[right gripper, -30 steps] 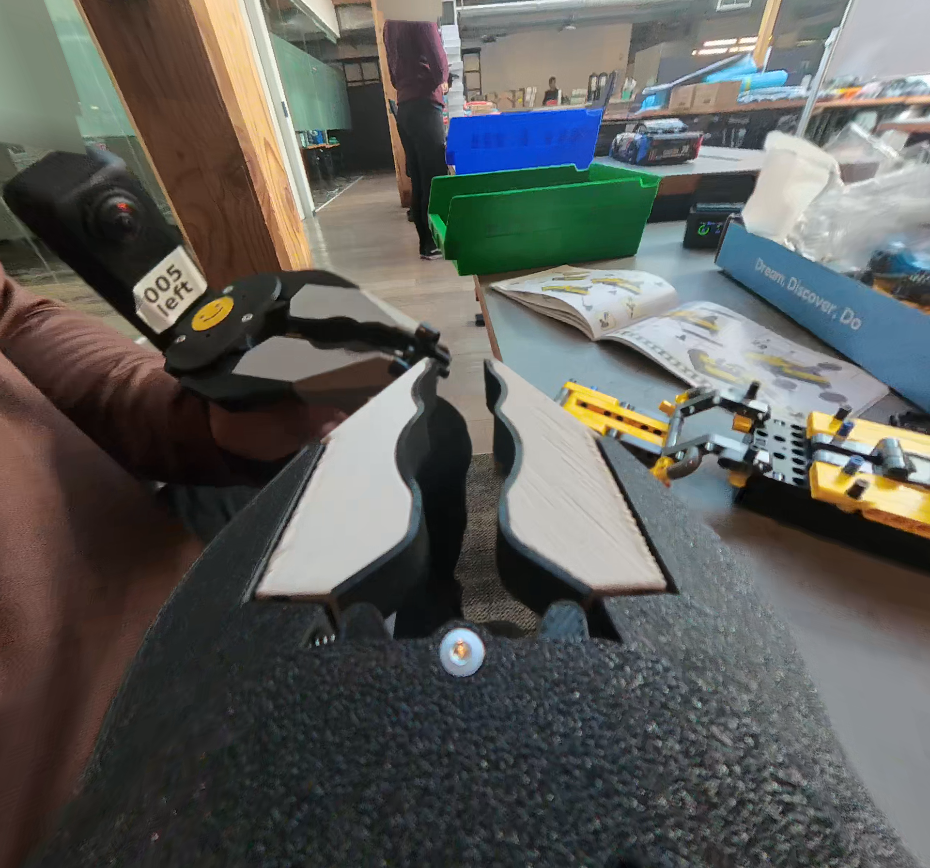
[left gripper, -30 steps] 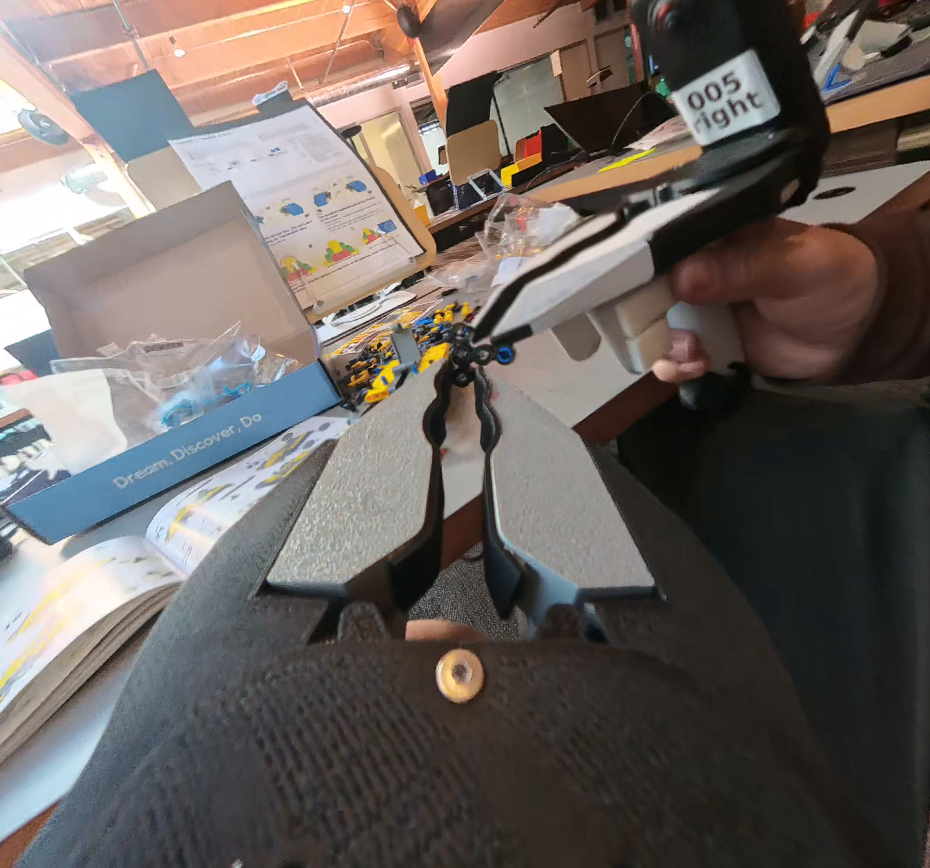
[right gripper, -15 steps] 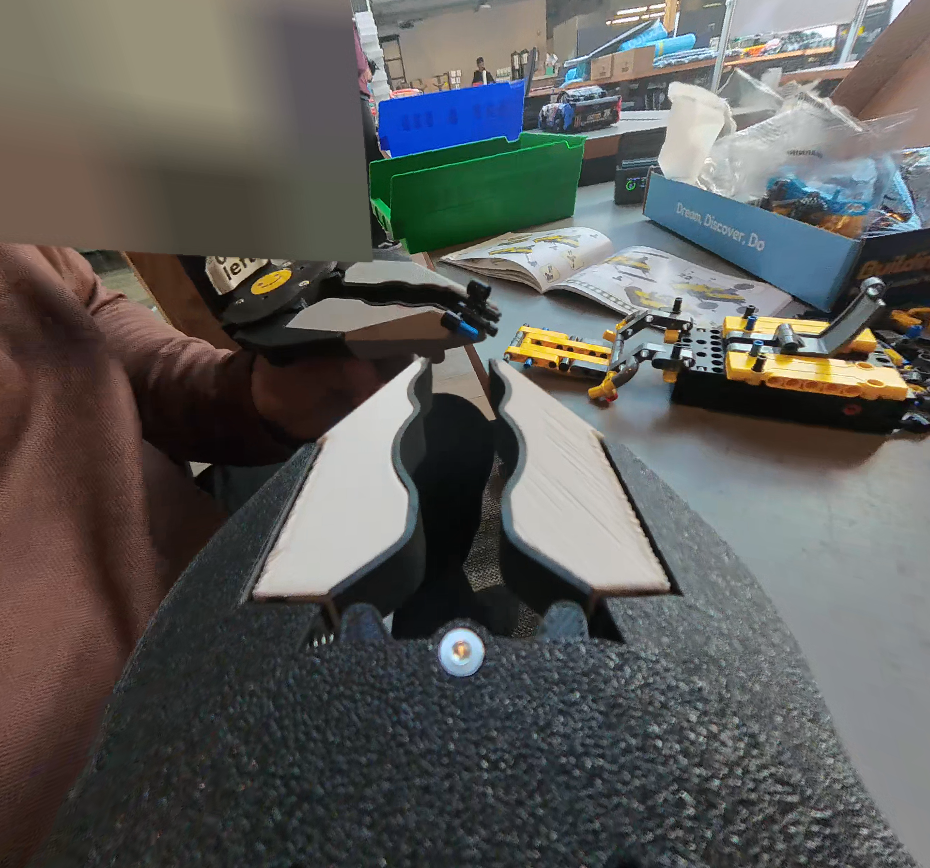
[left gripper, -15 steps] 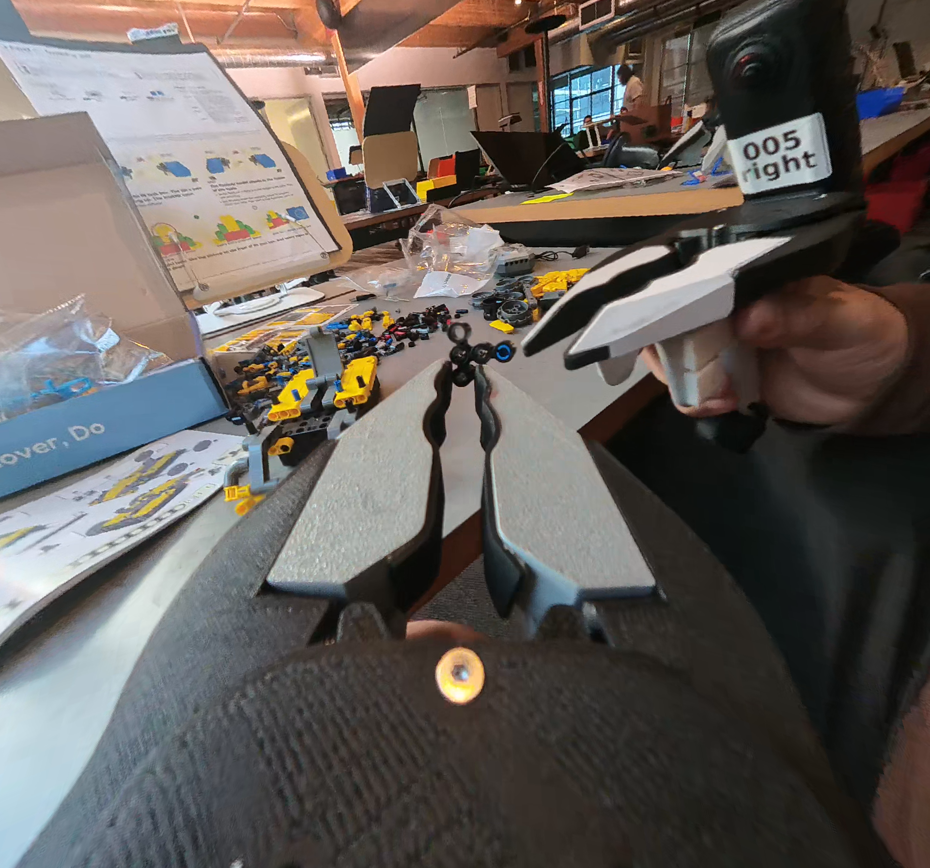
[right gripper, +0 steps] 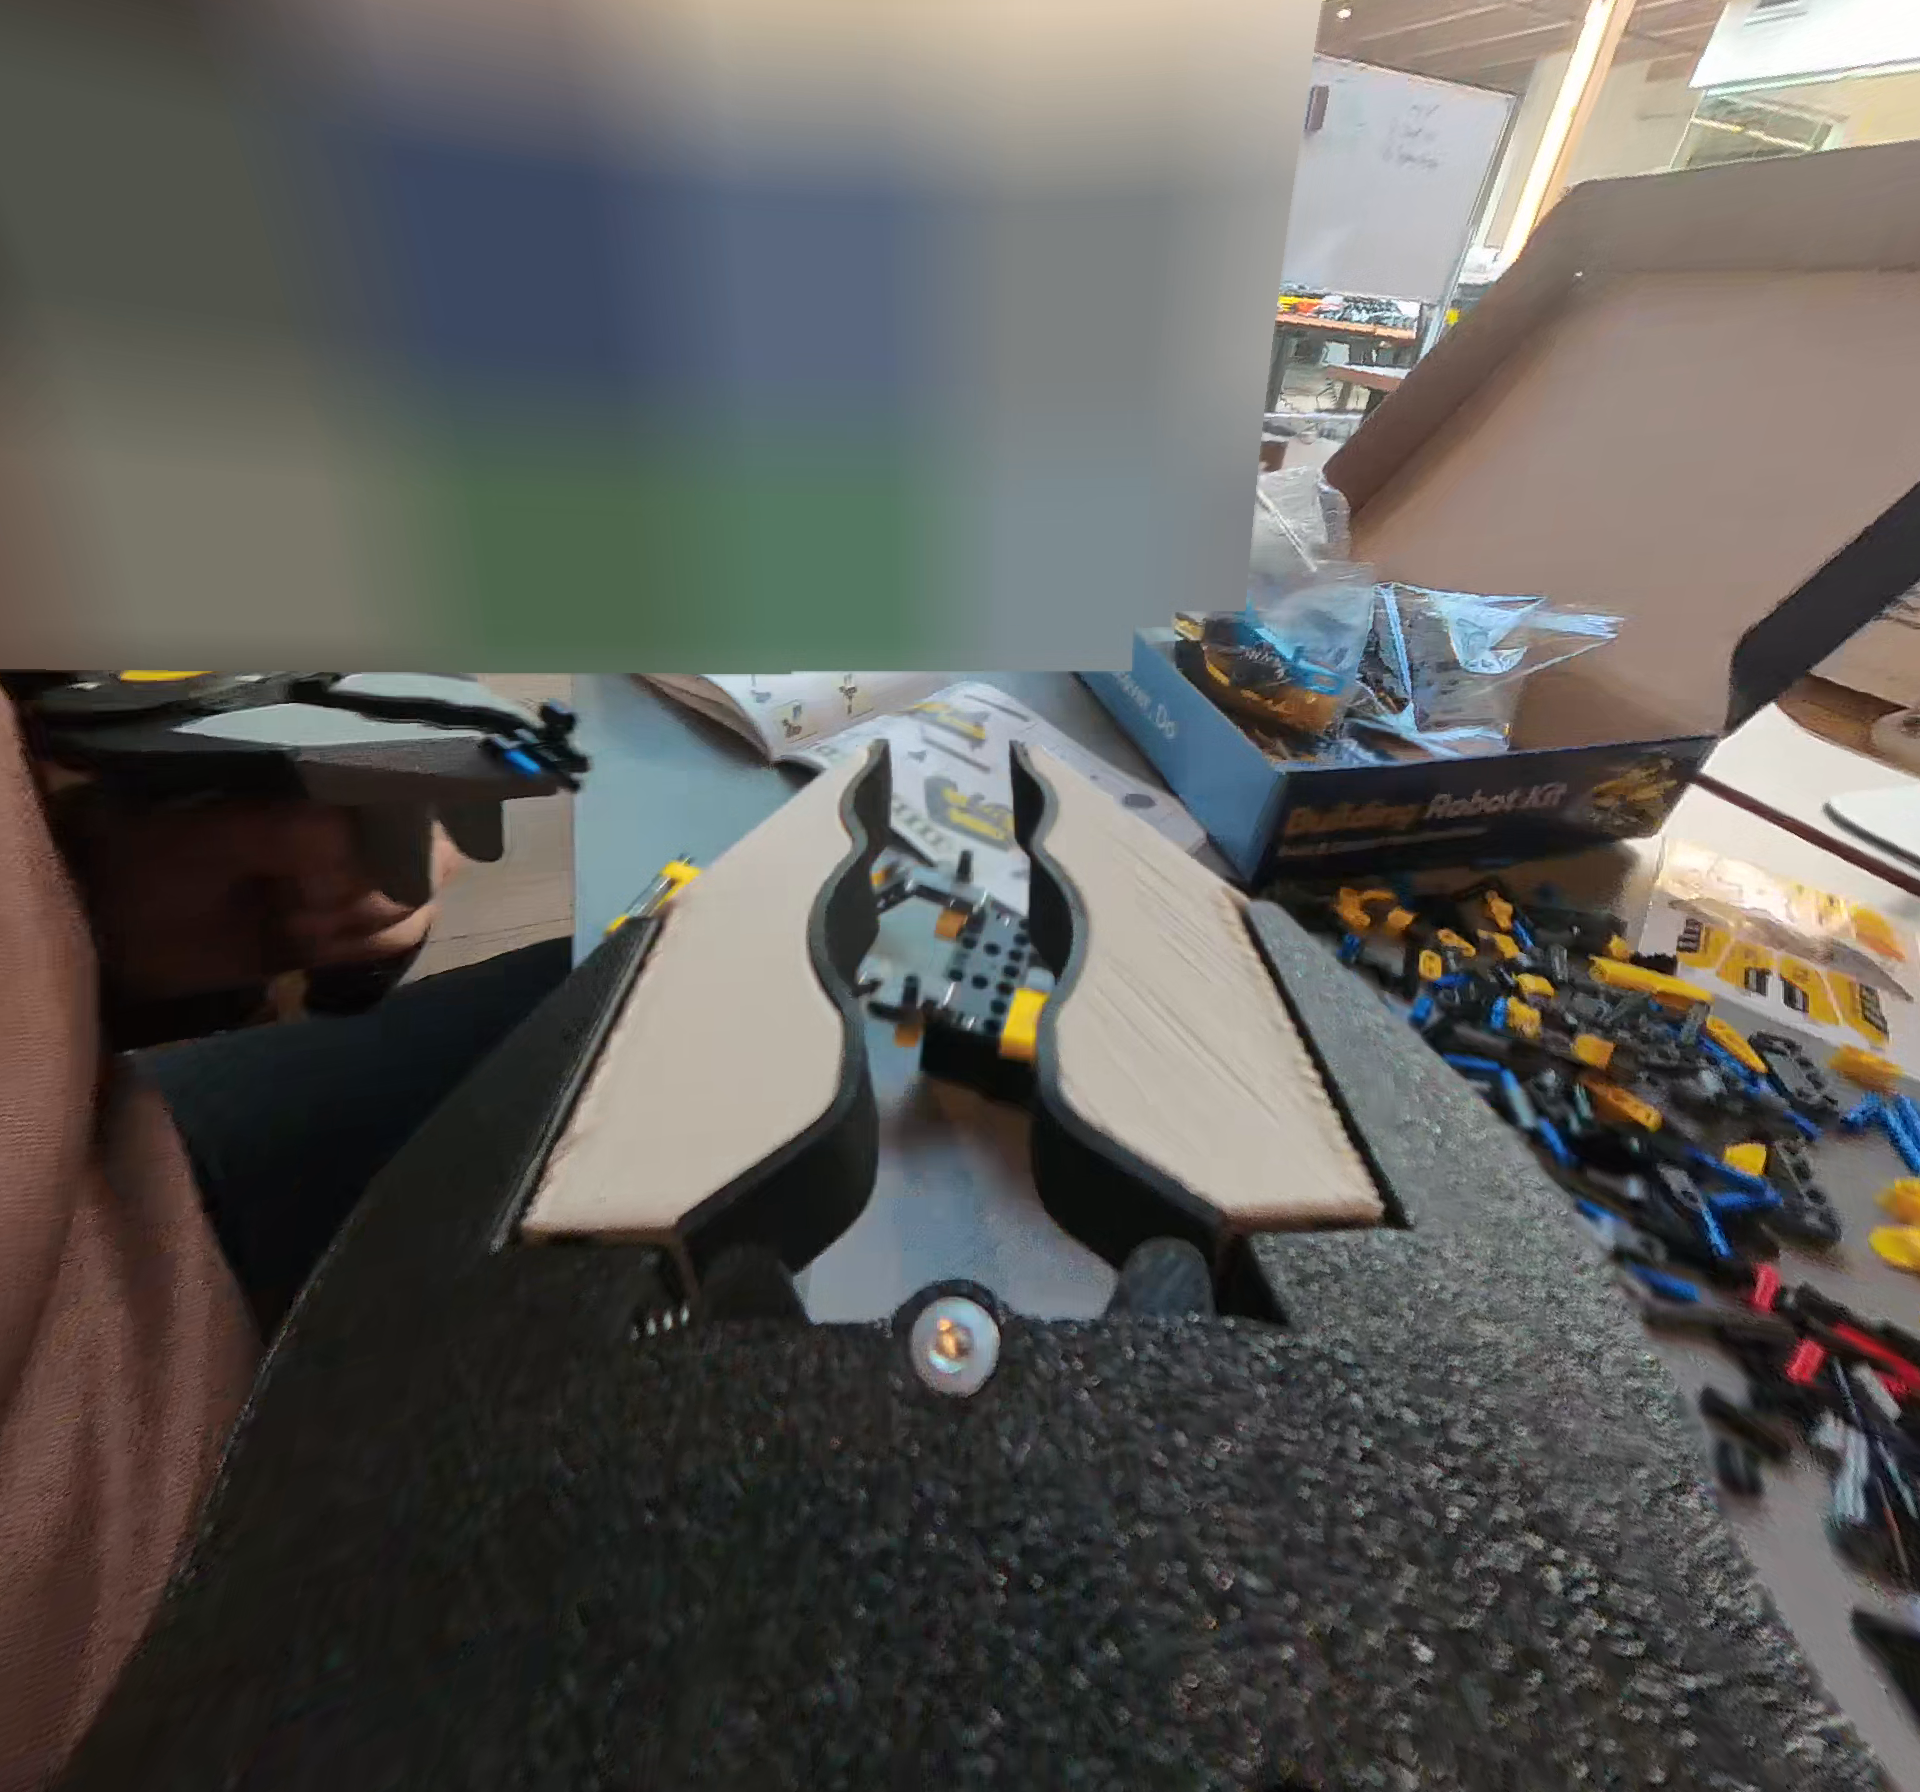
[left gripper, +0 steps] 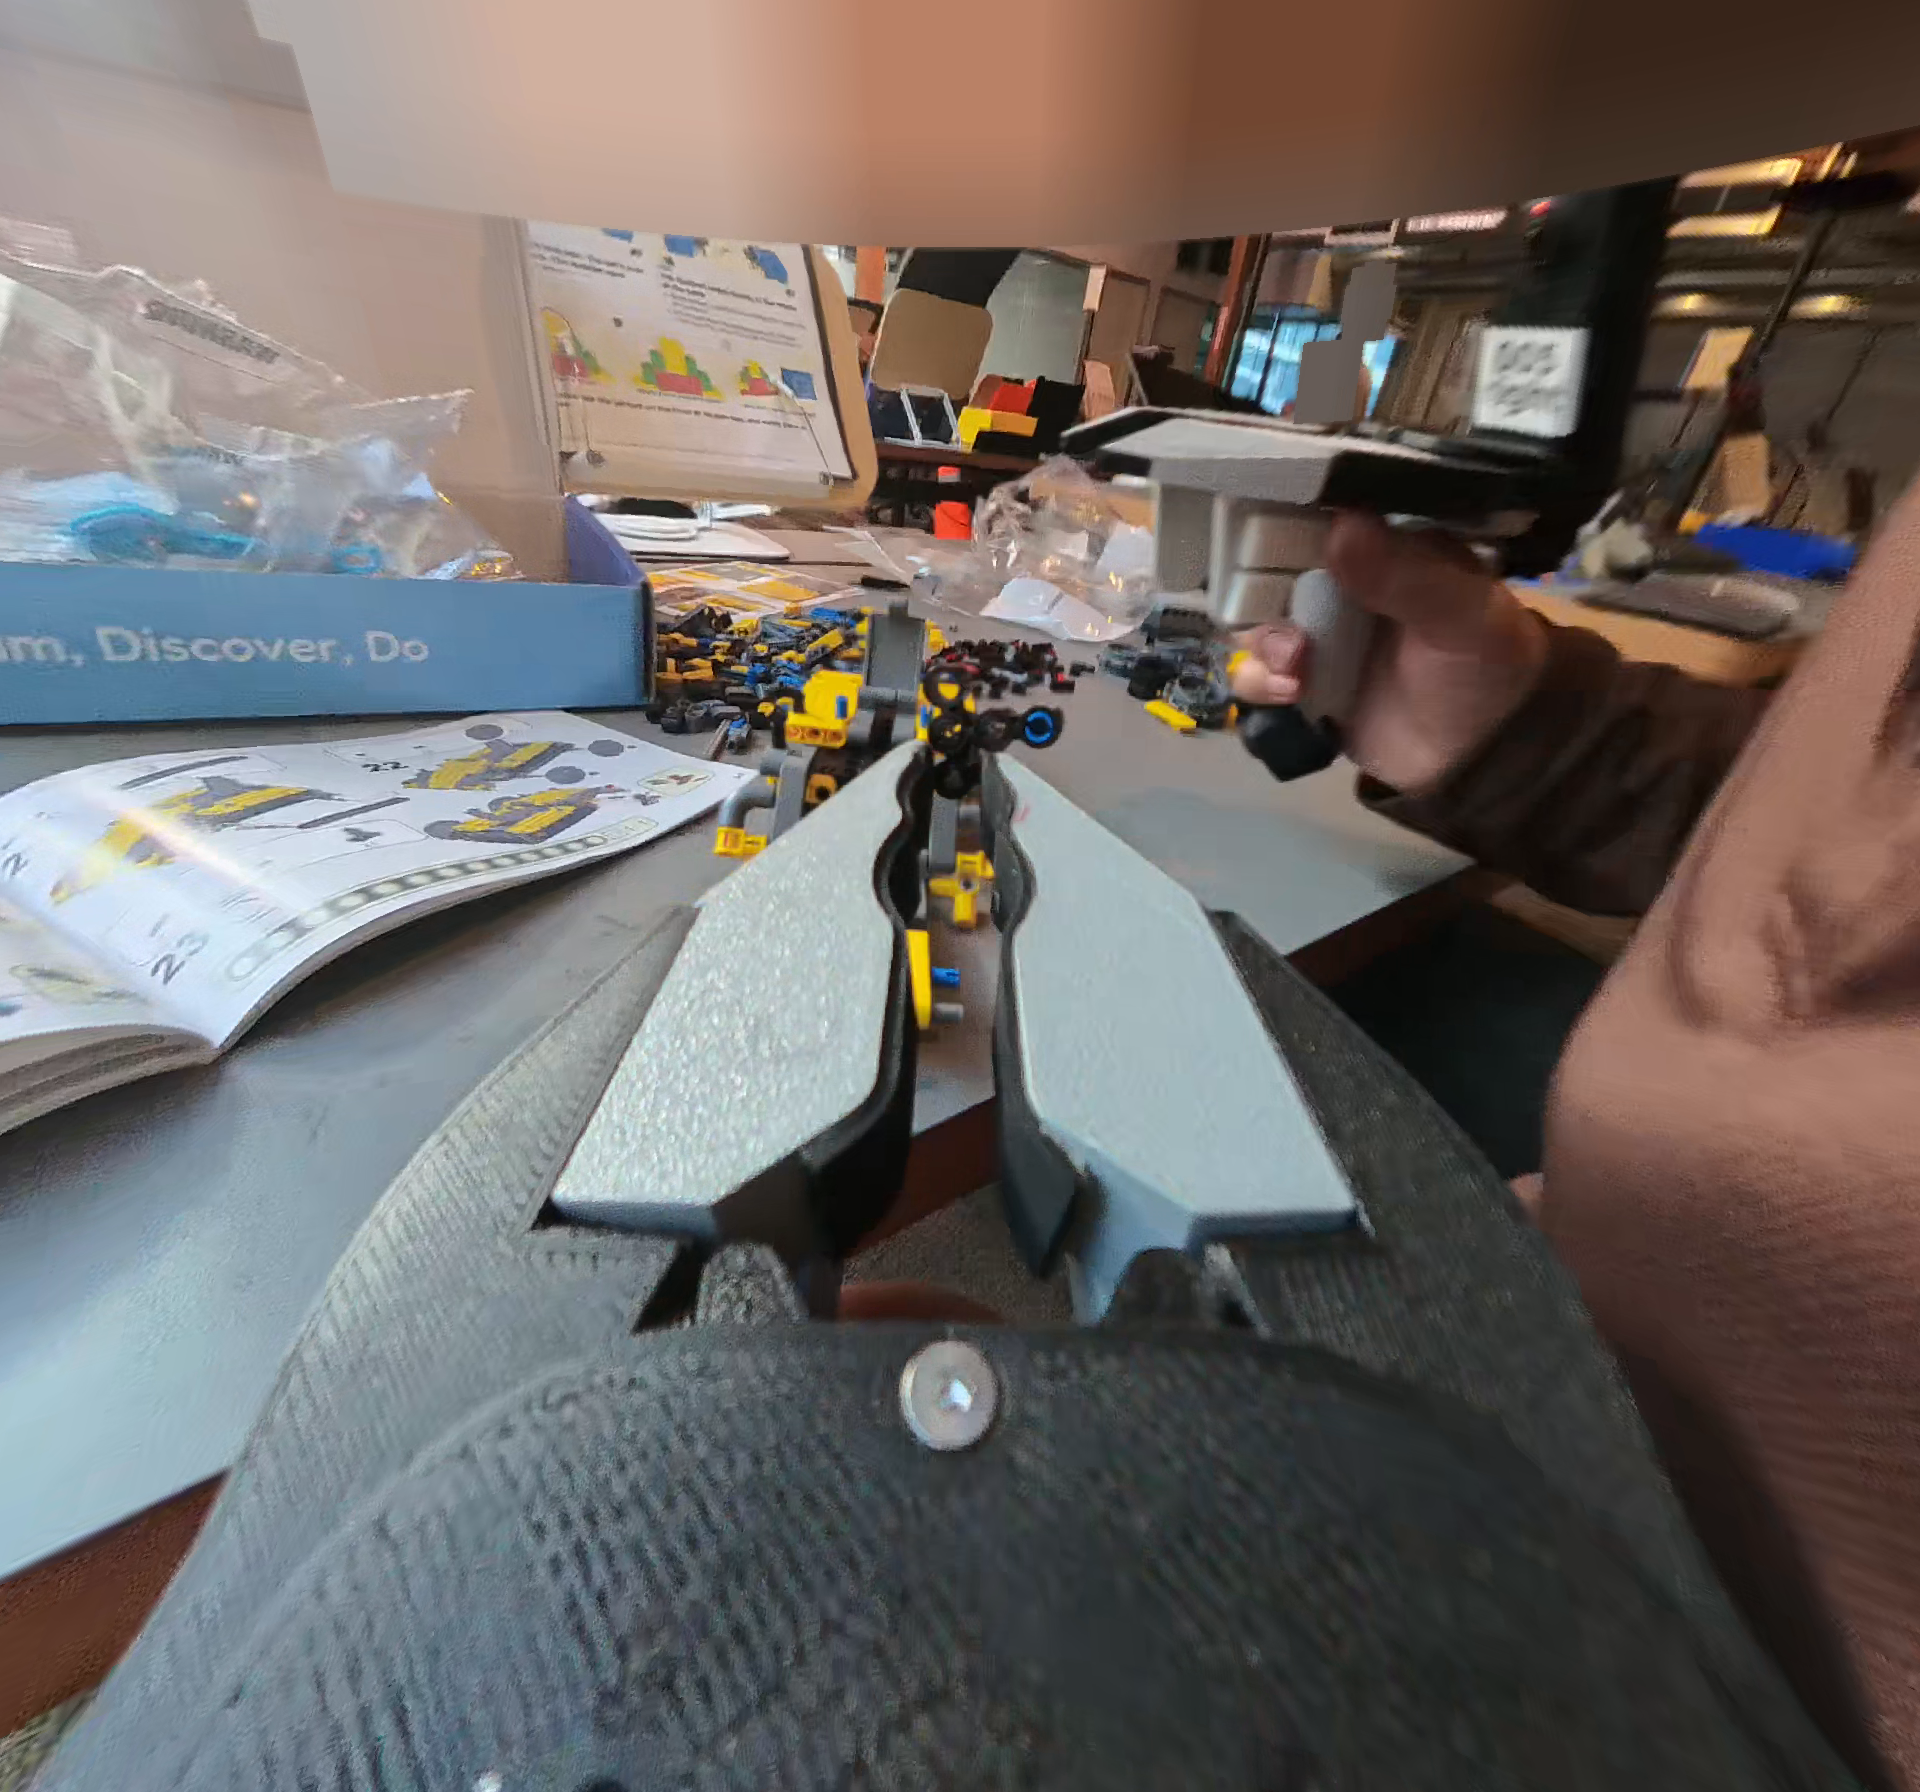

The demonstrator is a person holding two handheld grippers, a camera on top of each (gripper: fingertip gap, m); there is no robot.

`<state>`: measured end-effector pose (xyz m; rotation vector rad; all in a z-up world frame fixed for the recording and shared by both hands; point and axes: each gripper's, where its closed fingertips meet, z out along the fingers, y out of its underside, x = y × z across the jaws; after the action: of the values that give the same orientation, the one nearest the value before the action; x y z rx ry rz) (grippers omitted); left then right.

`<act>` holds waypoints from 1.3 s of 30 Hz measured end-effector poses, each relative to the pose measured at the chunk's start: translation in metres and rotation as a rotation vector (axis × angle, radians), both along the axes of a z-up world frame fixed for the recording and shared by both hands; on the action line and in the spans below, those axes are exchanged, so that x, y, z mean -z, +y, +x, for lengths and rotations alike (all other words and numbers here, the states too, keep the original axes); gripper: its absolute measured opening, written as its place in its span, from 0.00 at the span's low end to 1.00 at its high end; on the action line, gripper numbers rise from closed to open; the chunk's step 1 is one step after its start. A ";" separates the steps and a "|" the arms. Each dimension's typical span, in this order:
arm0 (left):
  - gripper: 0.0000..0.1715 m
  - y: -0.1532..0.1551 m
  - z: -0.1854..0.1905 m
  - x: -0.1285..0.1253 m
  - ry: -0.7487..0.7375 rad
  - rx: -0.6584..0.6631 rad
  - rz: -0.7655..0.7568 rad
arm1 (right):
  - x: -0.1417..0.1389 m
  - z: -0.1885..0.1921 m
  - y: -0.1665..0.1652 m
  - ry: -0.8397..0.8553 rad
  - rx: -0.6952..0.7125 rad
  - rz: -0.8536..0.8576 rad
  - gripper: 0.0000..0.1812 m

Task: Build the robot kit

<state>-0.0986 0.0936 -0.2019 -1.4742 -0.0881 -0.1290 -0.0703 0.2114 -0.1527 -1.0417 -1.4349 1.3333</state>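
Note:
My left gripper (left gripper: 951, 768) is shut on a small black connector piece with a blue pin (left gripper: 982, 729), held above the grey table near its front edge. A black-and-yellow brick model (left gripper: 831, 714) stands just beyond the fingertips and shows between the fingers. My right gripper (right gripper: 948, 755) is open and empty, hovering over the same model (right gripper: 977, 984), which shows through the gap between its fingers. The right gripper also shows in the left wrist view (left gripper: 1195, 454), up and to the right. The left gripper with its piece shows in the right wrist view (right gripper: 540, 755), to the left.
An open instruction booklet (left gripper: 312, 838) lies left of the model. A blue cardboard box with plastic bags (right gripper: 1455, 807) stands behind it. A pile of loose black, blue and yellow pieces (right gripper: 1610, 1067) covers the table to the right. A person's brown sleeve (left gripper: 1714, 1015) is at the right. Some 15 centimetres of space lies between my two pairs of fingers.
The right gripper has swung from beside the left gripper to over the table, above the model. The left gripper has tipped down toward the model, still holding the piece.

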 end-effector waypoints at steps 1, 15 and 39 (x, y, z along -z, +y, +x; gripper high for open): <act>0.03 -0.006 -0.004 -0.005 -0.022 -0.003 0.028 | -0.006 -0.014 0.001 -0.003 -0.021 -0.007 0.11; 0.03 -0.056 -0.057 -0.028 -0.057 -0.198 0.088 | -0.020 -0.065 -0.121 -0.159 -0.383 -0.093 0.08; 0.03 0.023 0.026 -0.048 0.438 -0.333 0.098 | 0.000 0.006 -0.106 -0.076 -0.229 -0.111 0.12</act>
<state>-0.0724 0.1167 -0.1542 -1.3412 0.0297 0.4528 -0.0638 0.1059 -0.1527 -1.0322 -1.5898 1.5660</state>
